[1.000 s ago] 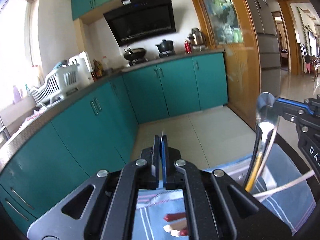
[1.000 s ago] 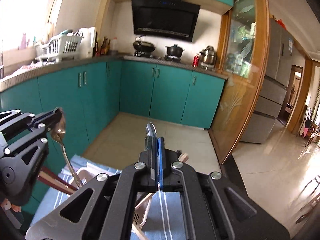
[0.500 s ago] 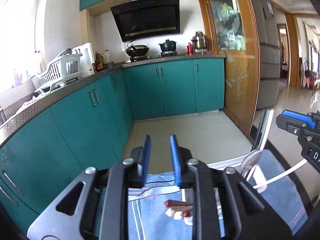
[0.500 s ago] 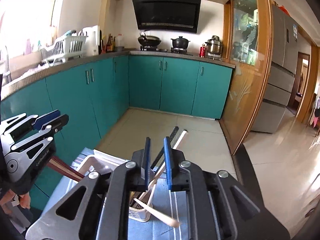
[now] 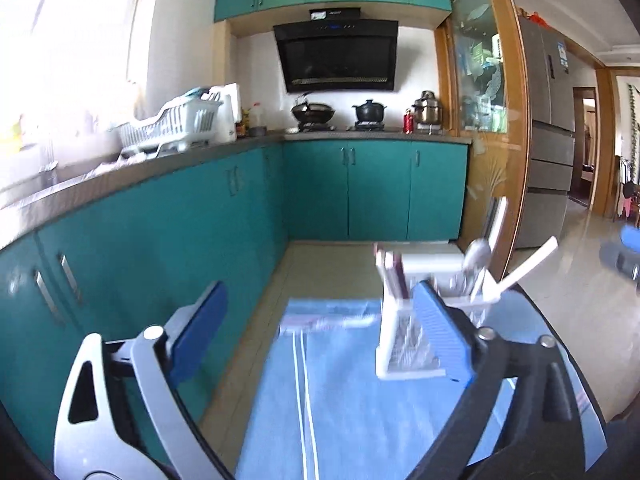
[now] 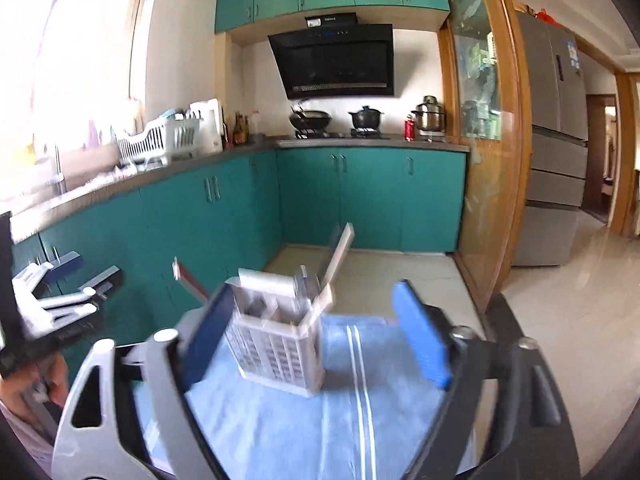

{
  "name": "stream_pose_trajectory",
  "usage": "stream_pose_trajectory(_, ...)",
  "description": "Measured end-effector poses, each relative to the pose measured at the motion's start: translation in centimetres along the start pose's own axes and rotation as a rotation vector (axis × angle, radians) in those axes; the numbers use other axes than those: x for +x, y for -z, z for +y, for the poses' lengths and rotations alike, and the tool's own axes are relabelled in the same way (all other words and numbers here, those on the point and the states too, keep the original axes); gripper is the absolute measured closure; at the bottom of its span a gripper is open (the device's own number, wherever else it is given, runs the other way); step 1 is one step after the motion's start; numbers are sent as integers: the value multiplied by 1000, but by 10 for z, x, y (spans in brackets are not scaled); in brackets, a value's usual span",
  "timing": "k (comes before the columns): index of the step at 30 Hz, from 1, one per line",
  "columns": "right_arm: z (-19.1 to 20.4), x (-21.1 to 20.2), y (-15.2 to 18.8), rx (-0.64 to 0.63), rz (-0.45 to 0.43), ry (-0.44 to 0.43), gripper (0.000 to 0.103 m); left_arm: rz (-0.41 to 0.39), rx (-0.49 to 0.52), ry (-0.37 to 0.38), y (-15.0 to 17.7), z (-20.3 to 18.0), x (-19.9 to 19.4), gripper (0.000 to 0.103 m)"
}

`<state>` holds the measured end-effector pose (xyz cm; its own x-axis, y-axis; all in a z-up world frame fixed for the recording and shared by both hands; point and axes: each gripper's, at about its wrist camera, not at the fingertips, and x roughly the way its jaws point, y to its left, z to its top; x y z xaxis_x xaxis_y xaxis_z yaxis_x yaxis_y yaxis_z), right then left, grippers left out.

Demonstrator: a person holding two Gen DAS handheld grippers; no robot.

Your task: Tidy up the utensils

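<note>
A white slotted utensil caddy (image 5: 404,320) (image 6: 276,340) stands on a blue striped cloth (image 5: 340,392) (image 6: 280,420). In it stand a metal spoon (image 5: 476,252), a white handle (image 5: 528,268) (image 6: 340,252) and red chopsticks (image 5: 390,276) (image 6: 188,276). My left gripper (image 5: 320,332) (image 6: 60,300) is back and to the left of the caddy. Its jaws are opening wide, with nothing gripped. My right gripper (image 6: 316,332), blurred at the right edge of the left wrist view (image 5: 624,252), is also opening. The caddy shows ahead between its fingers, untouched.
The cloth lies on a dark round table (image 5: 560,340). Teal kitchen cabinets (image 5: 160,240) run along the left and back, with a dish rack (image 5: 172,124) on the counter. A hand (image 6: 24,384) holds the left gripper. A fridge (image 5: 548,140) stands at the right.
Both grippers went from shut on a spoon each to wide open. Both have drawn back from the caddy, where the utensils now stand.
</note>
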<state>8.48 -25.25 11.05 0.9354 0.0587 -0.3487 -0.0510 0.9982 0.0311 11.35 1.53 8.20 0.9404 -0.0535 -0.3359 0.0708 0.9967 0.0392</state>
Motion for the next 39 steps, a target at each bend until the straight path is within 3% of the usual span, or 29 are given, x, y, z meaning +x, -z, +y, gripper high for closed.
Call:
stream_pose_trajectory(4,1,-10,46,23,59,66,15,39,-8,-3,29,-4,-24,4)
stream_pose_trajectory(9,8,-23,73,25,117,88,14,23,29,29,40,-14,-57,4)
stream_pose_trajectory(13,15,-43,78,7,116,95,12,18,19,55,46,-18,-85,4)
stream_pose_trajectory(15,18,-55,80,5,115,100,4,11,11,61,47,-18,-96,4)
stream_pose_trajectory(25,24,-92,82,21,72,96,3,15,24,48,56,-15,-126,4)
stream_pose_trajectory(39,29,-95,88,26,100,85,3,16,50,29,61,-16,-136,4)
